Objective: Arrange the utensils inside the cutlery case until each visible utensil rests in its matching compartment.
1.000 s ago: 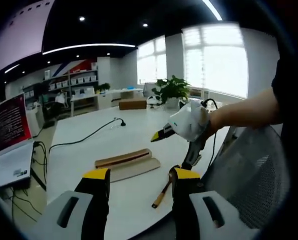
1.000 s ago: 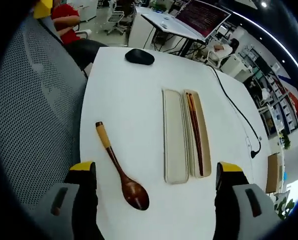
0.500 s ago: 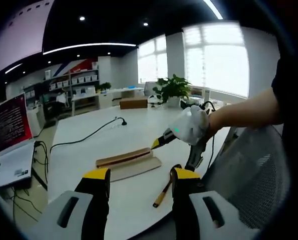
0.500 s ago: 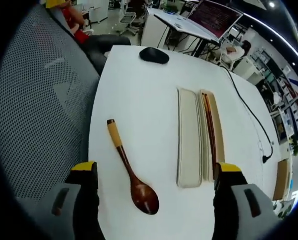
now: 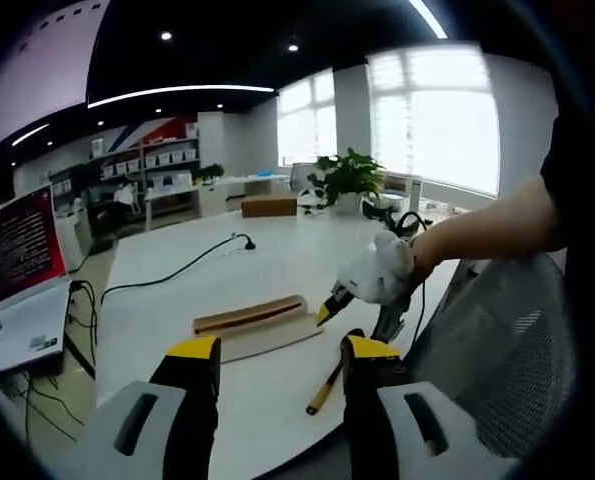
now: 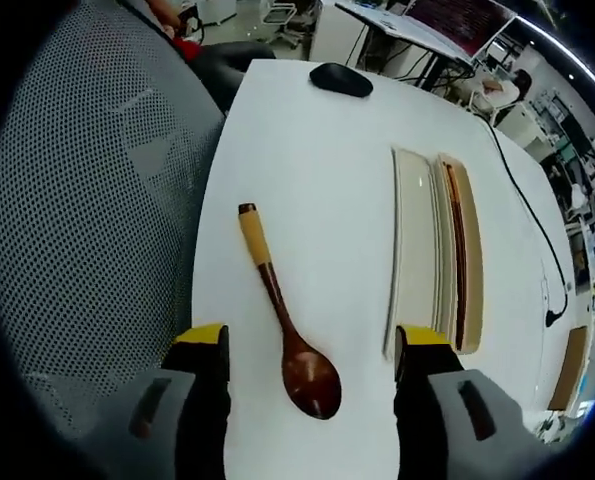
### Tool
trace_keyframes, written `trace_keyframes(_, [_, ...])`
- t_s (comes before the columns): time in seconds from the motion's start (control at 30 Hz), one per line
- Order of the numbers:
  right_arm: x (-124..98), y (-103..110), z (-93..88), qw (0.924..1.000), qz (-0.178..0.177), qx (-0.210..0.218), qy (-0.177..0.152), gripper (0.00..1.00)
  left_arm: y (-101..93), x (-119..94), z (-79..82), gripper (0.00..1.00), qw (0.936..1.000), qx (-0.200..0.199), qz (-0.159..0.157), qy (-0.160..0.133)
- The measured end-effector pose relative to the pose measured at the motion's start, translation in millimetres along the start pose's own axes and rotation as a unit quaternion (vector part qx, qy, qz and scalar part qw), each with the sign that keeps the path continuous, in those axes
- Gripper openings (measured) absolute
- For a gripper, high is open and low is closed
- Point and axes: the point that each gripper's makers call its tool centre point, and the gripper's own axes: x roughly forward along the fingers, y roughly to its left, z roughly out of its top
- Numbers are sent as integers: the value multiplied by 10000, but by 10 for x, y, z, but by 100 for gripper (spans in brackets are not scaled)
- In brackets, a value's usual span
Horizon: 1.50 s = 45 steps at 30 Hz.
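No text can be read anywhere. The red monitor screen [image 5: 17, 245] at far left carries lines too blurred to make out.

On the bench [image 6: 307, 150], the spoon [image 6: 283, 318] lies left of the cutlery case [image 6: 417, 250], chopsticks [image 6: 457, 255] in its right compartment.

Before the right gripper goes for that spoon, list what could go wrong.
1. The wooden spoon lies near the table edge beside the mesh chair; a clumsy nudge might push it off.
2. The right gripper, open, straddles the bowl end; gripping there may slip.
3. The cutlery case lies close by and could get bumped.
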Motion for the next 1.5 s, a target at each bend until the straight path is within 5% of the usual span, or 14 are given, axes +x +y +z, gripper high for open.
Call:
trace_keyframes(0.3, [80, 67, 2, 9998, 131, -117, 124, 49, 10, -1, 9, 50, 10000, 6, 10, 7])
trace_keyframes(0.8, [210, 141, -63, 9989, 347, -209, 251, 49, 34, 16, 50, 50, 10000, -20, 37, -59])
trace_keyframes(1.13, [206, 221, -87, 9967, 739, 326, 32, 39, 27, 31, 51, 50, 10000, 2, 5, -45])
trace_keyframes(1.5, [214, 217, -64, 9969, 674, 339, -203, 40, 17, 43, 49, 50, 10000, 5, -29, -36])
